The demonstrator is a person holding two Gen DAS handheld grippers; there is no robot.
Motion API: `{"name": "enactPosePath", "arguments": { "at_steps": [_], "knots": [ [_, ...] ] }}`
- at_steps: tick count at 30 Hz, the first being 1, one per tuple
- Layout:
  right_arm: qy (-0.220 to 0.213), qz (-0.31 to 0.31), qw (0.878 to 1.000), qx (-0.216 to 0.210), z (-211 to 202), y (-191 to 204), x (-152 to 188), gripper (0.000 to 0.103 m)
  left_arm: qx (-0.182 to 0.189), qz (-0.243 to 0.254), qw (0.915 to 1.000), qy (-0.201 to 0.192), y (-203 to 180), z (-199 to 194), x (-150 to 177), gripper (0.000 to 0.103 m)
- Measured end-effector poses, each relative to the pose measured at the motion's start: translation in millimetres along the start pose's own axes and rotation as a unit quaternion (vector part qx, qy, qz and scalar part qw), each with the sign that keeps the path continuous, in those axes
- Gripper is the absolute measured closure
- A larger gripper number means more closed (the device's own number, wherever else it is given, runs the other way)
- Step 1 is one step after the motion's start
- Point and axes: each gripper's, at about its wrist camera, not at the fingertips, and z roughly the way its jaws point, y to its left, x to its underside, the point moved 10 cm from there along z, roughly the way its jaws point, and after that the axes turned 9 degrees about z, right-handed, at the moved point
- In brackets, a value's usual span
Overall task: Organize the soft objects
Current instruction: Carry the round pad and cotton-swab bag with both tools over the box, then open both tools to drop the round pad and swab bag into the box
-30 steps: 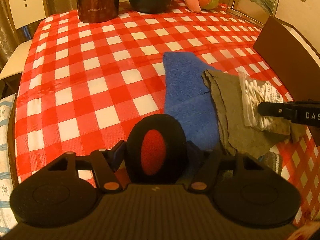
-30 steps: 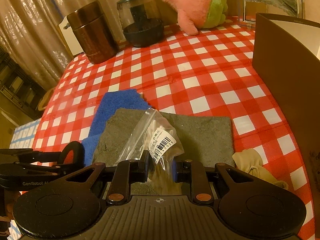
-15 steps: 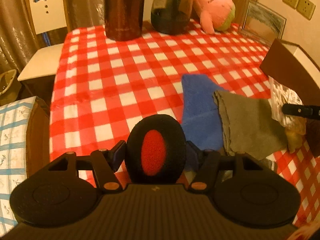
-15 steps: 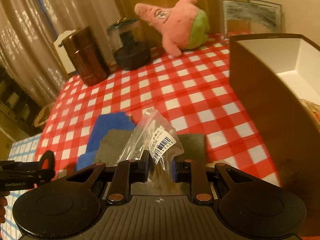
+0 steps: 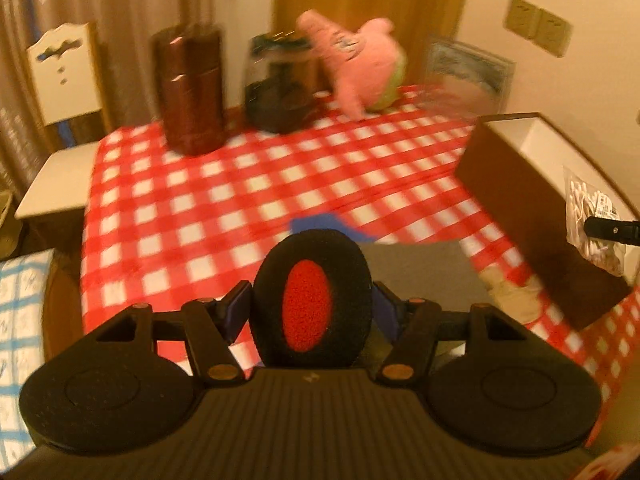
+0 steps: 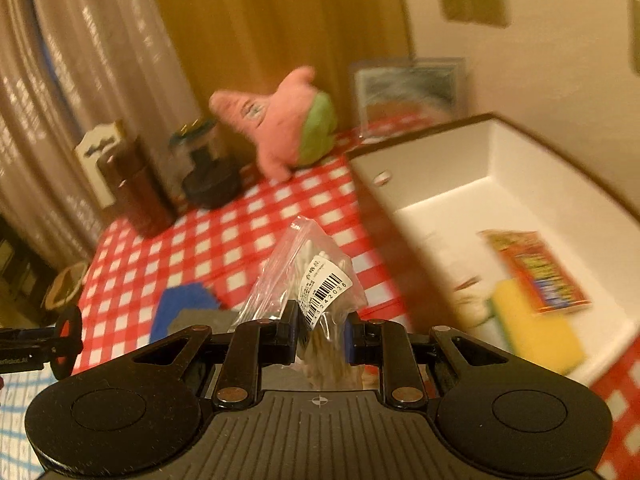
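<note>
My left gripper (image 5: 310,312) is shut on a black foam ear pad with a red centre (image 5: 308,308), held above the table. My right gripper (image 6: 320,330) is shut on a clear bag of cotton swabs (image 6: 316,284), held in the air beside the brown box (image 6: 460,168); the bag also shows in the left wrist view (image 5: 592,216) over the box (image 5: 528,188). A blue towel (image 6: 180,304) and a grey cloth (image 5: 420,264) lie on the red checked tablecloth (image 5: 200,208). A beige soft item (image 5: 508,292) lies by the box.
The box holds a yellow sponge (image 6: 536,328) and an orange packet (image 6: 536,272). At the table's back stand a brown canister (image 5: 192,92), a dark glass jar (image 5: 280,88), a pink plush star (image 5: 360,64) and a picture frame (image 5: 468,68). A white chair (image 5: 60,80) stands at the left.
Both grippers have risen and tilted up. The right gripper has carried the swab bag right, up to the box, whose inside now shows. The left still holds the ear pad.
</note>
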Motion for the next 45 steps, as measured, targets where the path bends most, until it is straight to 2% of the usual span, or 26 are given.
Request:
{"name": "enactPosePath", "arguments": {
  "at_steps": [7, 12, 20, 26, 33, 45],
  "knots": [
    [-0.041, 0.02, 0.998, 0.033, -41.7, -48.7, -27.0, 0.081, 0.043, 0.05, 0.9974, -0.029, -68.5, -3.1, -41.5, 0.041],
    [-0.052, 0.026, 0.997, 0.052, -59.8, -80.0, -37.4, 0.081, 0.076, 0.078, 0.993, -0.047, -124.9, 0.1, -71.7, 0.041],
    [-0.051, 0.033, 0.996, 0.072, -61.1, -121.1, -52.8, 0.081, 0.124, 0.124, 0.9825, -0.063, -217.4, 17.7, -117.7, 0.041],
    [-0.047, 0.031, 0.996, 0.075, -48.5, -140.4, -69.1, 0.081, 0.138, 0.144, 0.9781, -0.058, -267.7, 43.1, -146.5, 0.041],
    [-0.039, 0.029, 0.996, 0.074, -25.5, -161.1, -90.5, 0.081, 0.139, 0.155, 0.9771, -0.046, -298.2, 76.0, -172.5, 0.041],
    [-0.015, 0.018, 0.997, 0.074, 25.1, -182.9, -116.5, 0.081, 0.124, 0.164, 0.9786, -0.012, -316.4, 144.5, -200.1, 0.041]
  ]
}}
